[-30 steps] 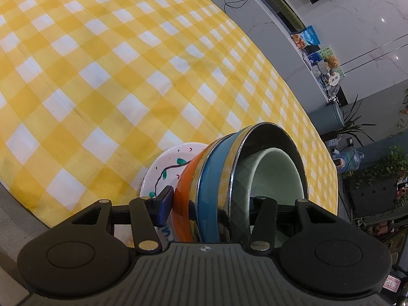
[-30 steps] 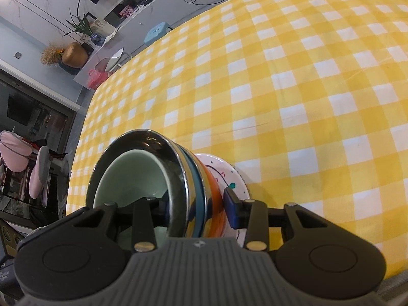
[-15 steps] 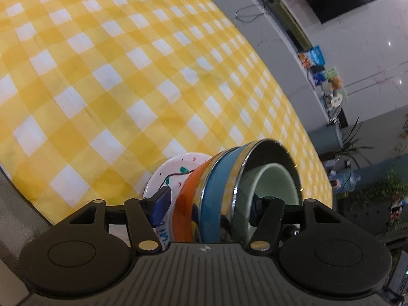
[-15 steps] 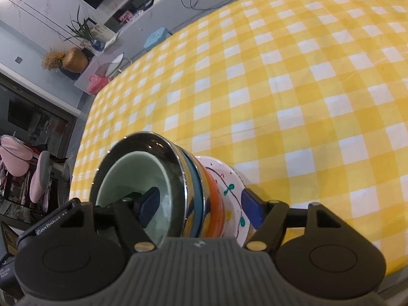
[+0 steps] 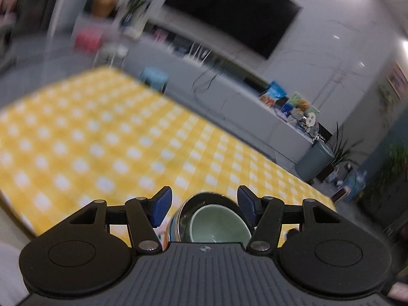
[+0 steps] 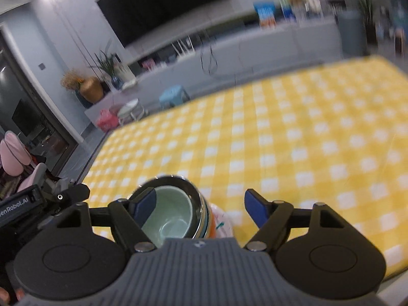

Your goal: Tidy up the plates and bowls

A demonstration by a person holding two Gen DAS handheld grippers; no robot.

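A nested stack stands on the yellow checked tablecloth [image 5: 102, 140] near its front edge. A pale green bowl [image 5: 216, 224] sits in a steel bowl [image 5: 204, 195], over a blue and an orange bowl. In the right wrist view the green bowl [image 6: 170, 214] and the painted white plate [image 6: 221, 221] under the stack show. My left gripper [image 5: 204, 196] hangs above the stack, its jaws wide and closing slightly, pads clear of it. My right gripper [image 6: 201, 199] is also above it, jaws opening and touching nothing. The left gripper's body [image 6: 38, 201] shows at the left edge.
Beyond the table's far edge stand a light blue stool [image 6: 173, 94], a long grey cabinet [image 5: 242, 107] under a dark screen, and a grey bin [image 5: 315, 160] beside plants. A pink bag [image 6: 107, 122] lies on the floor. Both views are motion-blurred.
Both grippers have let go of the stack's rims, opened wide and risen, tipping up so the room comes into view. The stack stays on the table, now low between the fingers.
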